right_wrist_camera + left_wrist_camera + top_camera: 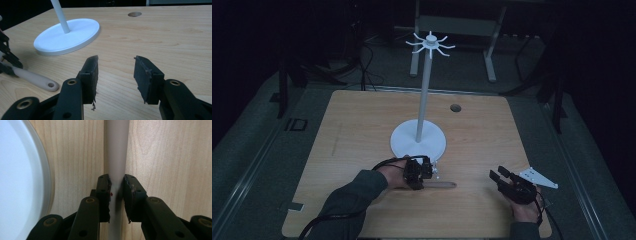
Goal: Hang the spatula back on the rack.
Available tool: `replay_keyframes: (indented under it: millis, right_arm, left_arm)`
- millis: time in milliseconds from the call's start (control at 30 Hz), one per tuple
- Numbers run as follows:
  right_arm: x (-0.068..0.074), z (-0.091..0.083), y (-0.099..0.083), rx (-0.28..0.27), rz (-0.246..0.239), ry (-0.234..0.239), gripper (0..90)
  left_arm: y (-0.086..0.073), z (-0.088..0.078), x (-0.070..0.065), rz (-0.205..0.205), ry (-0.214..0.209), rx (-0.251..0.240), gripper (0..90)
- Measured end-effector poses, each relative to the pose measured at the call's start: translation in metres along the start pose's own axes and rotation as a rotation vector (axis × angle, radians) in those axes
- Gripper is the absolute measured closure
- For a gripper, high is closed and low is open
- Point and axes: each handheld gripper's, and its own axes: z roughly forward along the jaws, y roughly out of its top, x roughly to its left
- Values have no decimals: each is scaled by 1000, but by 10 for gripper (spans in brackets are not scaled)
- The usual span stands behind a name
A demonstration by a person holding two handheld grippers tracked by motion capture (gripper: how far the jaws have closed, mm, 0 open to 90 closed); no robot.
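Currently I read the left claw (426,170) as clamped on the pale handle (117,157) of a utensil lying flat on the wooden bench (362,130). In the left gripper view both black pads press against the handle's sides, one on each flank, and the handle runs straight away from the camera along the wood grain. At that view's left edge sits the rim of the white round base (22,177) of the stand, just beside the claw but apart from the handle.

From the high view, the handle's free end (447,185) pokes out to the right of the left claw, near the front edge of the base (402,145). The end has a small hanging hole — clearest in the right gripper view, where the handle (37,79) lies at lower left. I cannot tell what the utensil's working end looks like; the claw and hand cover it.

The stand's thin white pole (424,95) rises upright from the base and carries a ring of curved hooks (430,44) at the top.

The right claw (115,75) stands wide — a clear gap between its pads, nothing in it. It hovers over bare wood at the bench's right front (499,176), well apart from the handle. A round cable hole (455,107) sits toward the far side of the bench.
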Motion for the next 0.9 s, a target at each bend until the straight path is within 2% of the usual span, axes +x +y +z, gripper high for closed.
replay_keyframes:
  millis: [133, 300, 500, 700, 767, 867, 900]
  right_arm:
    - [-1, -1, 0, 0, 5, -1, 541]
    - [-2, -1, 0, 0, 7, -2, 541]
    - [0, 0, -1, 7, 2, -1, 541]
    - [-2, 0, -1, 3, 8, -6, 540]
    - [-2, -1, -1, 4, 9, -8, 540]
    - [-2, -1, -1, 3, 10, -8, 541]
    - [-2, 0, -2, 3, 10, -9, 540]
  left_arm:
    - [4, 4, 1, 7, -2, 33, 734]
    - [7, 5, 3, -7, -18, 44, 727]
    - [6, 5, 2, -7, -19, 28, 744]
    - [5, 4, 0, 8, 5, 29, 753]
    - [5, 3, -2, 10, 36, 26, 758]
    - [3, 1, -2, -1, 38, 7, 760]
    - [1, -6, -1, -4, 51, -18, 761]
